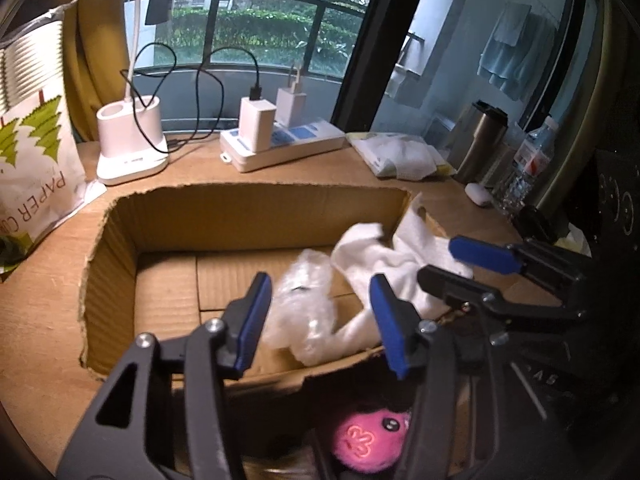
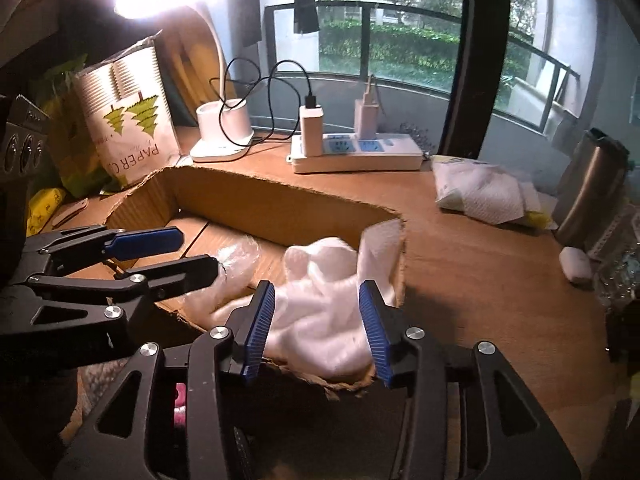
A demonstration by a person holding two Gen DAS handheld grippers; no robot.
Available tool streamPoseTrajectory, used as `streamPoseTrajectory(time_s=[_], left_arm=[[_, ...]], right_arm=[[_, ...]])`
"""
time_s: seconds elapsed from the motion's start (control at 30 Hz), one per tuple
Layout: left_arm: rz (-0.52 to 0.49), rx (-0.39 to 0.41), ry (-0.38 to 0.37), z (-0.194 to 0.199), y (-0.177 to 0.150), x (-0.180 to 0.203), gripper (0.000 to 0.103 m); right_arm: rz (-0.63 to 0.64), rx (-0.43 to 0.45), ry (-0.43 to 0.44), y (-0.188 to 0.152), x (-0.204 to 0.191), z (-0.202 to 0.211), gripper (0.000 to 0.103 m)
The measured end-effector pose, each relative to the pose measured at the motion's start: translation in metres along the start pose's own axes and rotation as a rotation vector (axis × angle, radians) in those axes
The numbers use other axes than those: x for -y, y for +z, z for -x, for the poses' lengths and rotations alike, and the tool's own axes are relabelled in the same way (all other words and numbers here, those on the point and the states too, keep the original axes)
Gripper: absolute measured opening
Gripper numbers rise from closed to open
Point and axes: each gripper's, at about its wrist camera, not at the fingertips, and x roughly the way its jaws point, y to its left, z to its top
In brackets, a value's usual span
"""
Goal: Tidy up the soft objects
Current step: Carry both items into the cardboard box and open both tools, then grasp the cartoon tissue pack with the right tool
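Peeking out low and close, a pink plush toy point(image 1: 370, 440) sits just under the torn near edge of the cardboard box point(image 1: 120, 272); part of it hides behind a black claw arm. It has a pale mark like a 3 and one dark eye.

The left gripper point(image 1: 318, 318) is wide open and holds nothing. Its blue fingers point(image 1: 252, 320) hang over the near side of the box. The right gripper point(image 2: 316, 328) is wide open too and holds nothing. It sits just above a white cloth point(image 2: 320, 308).

The white cloth lies crumpled in the right part of the box, with one end up against the right wall. A clear plastic bag point(image 1: 300, 312) lies beside it, touching it. It is blurry and hard to make out.

Farther back on the wooden table point(image 2: 480, 272) stands a paper bag point(image 2: 128, 128) with green trees and the words "PAPER C"; the rest is cut off. Near it are a white lamp base point(image 2: 222, 136) and a white power strip point(image 2: 356, 152) with two chargers. To the right lie a pack of tissues point(image 2: 484, 192), a metal cup point(image 2: 588, 188) and a small white case point(image 2: 574, 266).
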Motion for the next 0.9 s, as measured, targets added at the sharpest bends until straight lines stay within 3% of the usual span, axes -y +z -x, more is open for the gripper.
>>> streamPoseTrajectory(time_s=[0.67,0.7,0.77,0.9], left_arm=[[-0.038,0.101,0.015,0.071,-0.024,0.01,0.055],[-0.039,0.104,0.015,0.074,-0.026,0.01,0.055],[-0.036,0.112,0.011,0.081,-0.031,0.009,0.067],[-0.029,0.119,0.01,0.091,-0.039,0.008,0.068]], right_arm=[[-0.006,0.07,-0.044,-0.019,-0.023,0.062,0.048],[-0.006,0.072,-0.044,-0.02,-0.024,0.063,0.048],[-0.007,0.074,-0.046,-0.023,-0.027,0.067,0.049],[-0.014,0.075,-0.049,-0.033,-0.031,0.076,0.055]])
